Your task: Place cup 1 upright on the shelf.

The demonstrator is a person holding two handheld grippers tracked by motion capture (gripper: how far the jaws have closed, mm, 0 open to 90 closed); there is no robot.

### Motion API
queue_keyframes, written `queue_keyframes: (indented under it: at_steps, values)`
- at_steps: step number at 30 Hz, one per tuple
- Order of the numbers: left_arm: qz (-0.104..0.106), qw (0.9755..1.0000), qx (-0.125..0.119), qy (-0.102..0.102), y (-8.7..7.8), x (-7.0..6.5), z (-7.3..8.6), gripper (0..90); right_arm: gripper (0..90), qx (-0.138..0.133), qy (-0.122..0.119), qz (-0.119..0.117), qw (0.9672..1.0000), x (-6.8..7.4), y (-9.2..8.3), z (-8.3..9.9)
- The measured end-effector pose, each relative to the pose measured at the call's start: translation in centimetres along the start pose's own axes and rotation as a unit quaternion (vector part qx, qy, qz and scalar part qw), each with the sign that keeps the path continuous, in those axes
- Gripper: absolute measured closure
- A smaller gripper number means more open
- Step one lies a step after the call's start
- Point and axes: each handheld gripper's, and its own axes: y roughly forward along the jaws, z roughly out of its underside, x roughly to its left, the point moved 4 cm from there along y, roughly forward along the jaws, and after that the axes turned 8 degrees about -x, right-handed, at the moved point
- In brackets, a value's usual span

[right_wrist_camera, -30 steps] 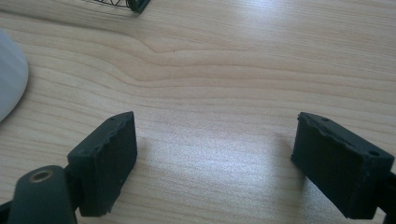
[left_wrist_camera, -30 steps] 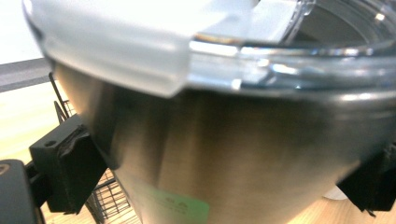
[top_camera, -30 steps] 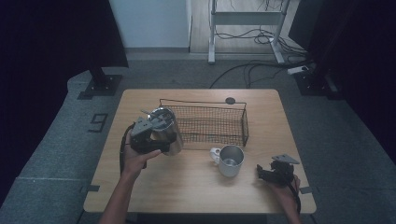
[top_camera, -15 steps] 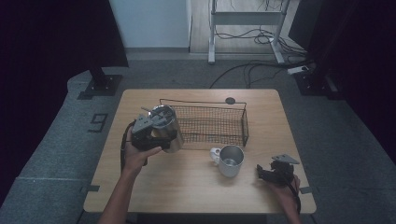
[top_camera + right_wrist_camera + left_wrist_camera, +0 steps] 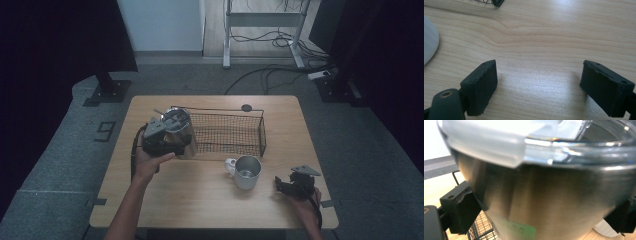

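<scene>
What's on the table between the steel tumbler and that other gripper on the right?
In the high view, a metal mug stands between the steel tumbler and the right gripper.

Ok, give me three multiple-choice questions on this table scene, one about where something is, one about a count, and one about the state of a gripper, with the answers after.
1. Where does the white-handled mug stand?
A. inside the wire basket
B. on the table, in front of the wire basket
C. on the floor

2. How many drinking vessels are there?
A. two
B. four
C. none

3. How is the right gripper?
A. shut on the mug
B. shut on the basket
C. open, with nothing between its jaws

Answers:
1 B: the high view shows the mug on the wood, apart from the basket's near side.
2 A: the steel tumbler with a clear lid, in the left gripper, and the mug.
3 C: the right gripper view shows bare wood between wide-apart pads.
</scene>
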Motion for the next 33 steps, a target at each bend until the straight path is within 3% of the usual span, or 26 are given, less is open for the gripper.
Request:
queue_keyframes:
  at_steps: [18, 33]
  values:
    - [0.001, 1.0, 0.004, 0.002, 1.2, 0.5, -1.1, 4.3, 13.6, 0.0, -0.001, 0.0, 1.0, 0.0, 0.0, 0.0]
    - [0.0, 0.9998, 0.013, -0.013, 2.8, 1.6, -1.6, 4.3, 13.9, 0.001, -0.001, 0.001, 1.0, -0.1, 0.0, 0.0]
